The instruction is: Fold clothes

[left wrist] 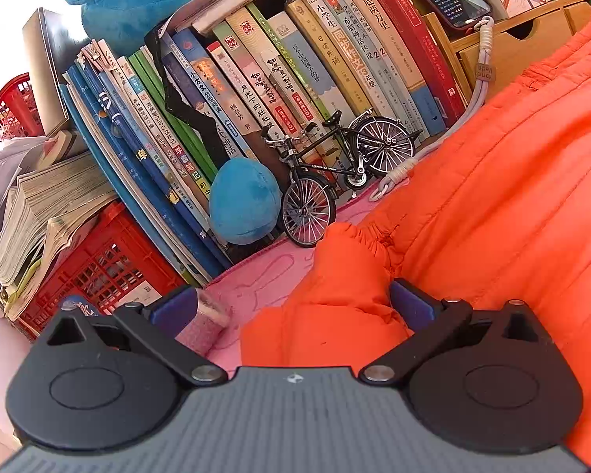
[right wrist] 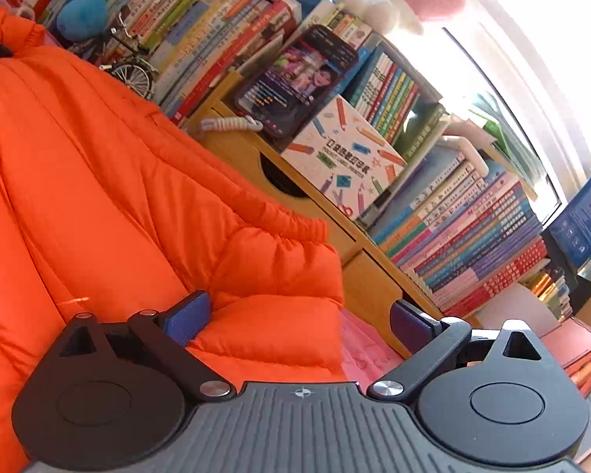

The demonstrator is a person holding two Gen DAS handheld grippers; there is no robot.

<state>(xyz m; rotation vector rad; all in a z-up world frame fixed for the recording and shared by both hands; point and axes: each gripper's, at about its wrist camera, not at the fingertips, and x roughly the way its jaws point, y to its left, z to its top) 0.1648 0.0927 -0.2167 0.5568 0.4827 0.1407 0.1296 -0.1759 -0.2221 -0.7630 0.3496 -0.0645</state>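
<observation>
An orange padded jacket (left wrist: 492, 197) lies spread on a pink cloth-covered surface (left wrist: 264, 276). In the left wrist view one puffy sleeve end (left wrist: 342, 283) sits between the fingers of my left gripper (left wrist: 291, 303), which stands open around it. In the right wrist view the jacket (right wrist: 98, 177) fills the left side. Its other cuff (right wrist: 279, 315) with an elastic gathered edge lies between the wide-apart fingers of my right gripper (right wrist: 299, 319), which is open. Neither gripper is clamped on the fabric.
Rows of books (left wrist: 275, 79) stand right behind the jacket, with a model bicycle (left wrist: 335, 173), a blue plush toy (left wrist: 244, 205), a red crate (left wrist: 98, 268) and a phone (right wrist: 295, 79) leaning on a wooden drawer unit (right wrist: 335, 236). Stacked books (right wrist: 472, 244) lie at right.
</observation>
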